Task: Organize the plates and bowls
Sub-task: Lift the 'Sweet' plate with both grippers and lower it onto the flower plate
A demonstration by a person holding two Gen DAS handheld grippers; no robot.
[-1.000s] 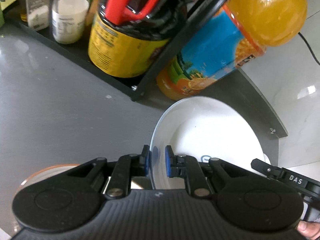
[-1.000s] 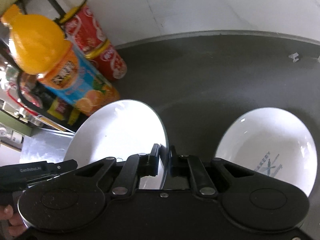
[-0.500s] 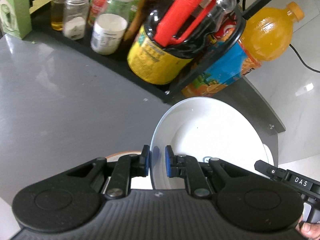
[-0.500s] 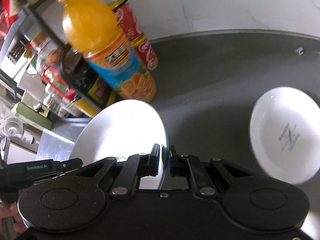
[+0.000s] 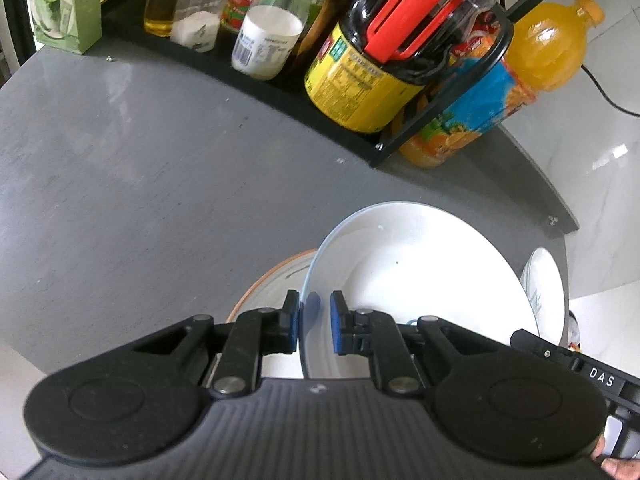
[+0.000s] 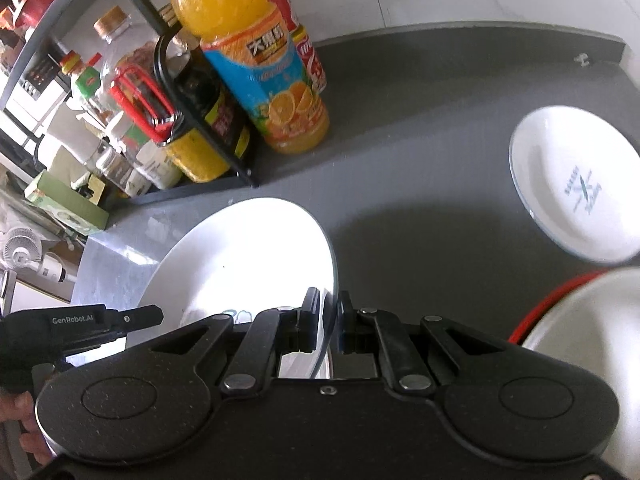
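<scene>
Jaws of both my left gripper and right gripper pinch opposite rims of one white plate, held above the grey worktop, over an orange-rimmed dish.

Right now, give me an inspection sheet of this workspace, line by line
Surface: grey countertop, bare in the middle.
Job's things: large white plate held on edge by both grippers; small white plate with a printed logo lying flat; orange-rimmed dish beneath the large plate.
Clutter: black rack of sauce bottles and jars; orange juice bottle; red can; green box.
Grippers: left gripper and right gripper each clamp the large plate's rim.
Cables: black cable against the white wall.
Surroundings: small fan beyond the counter.
</scene>
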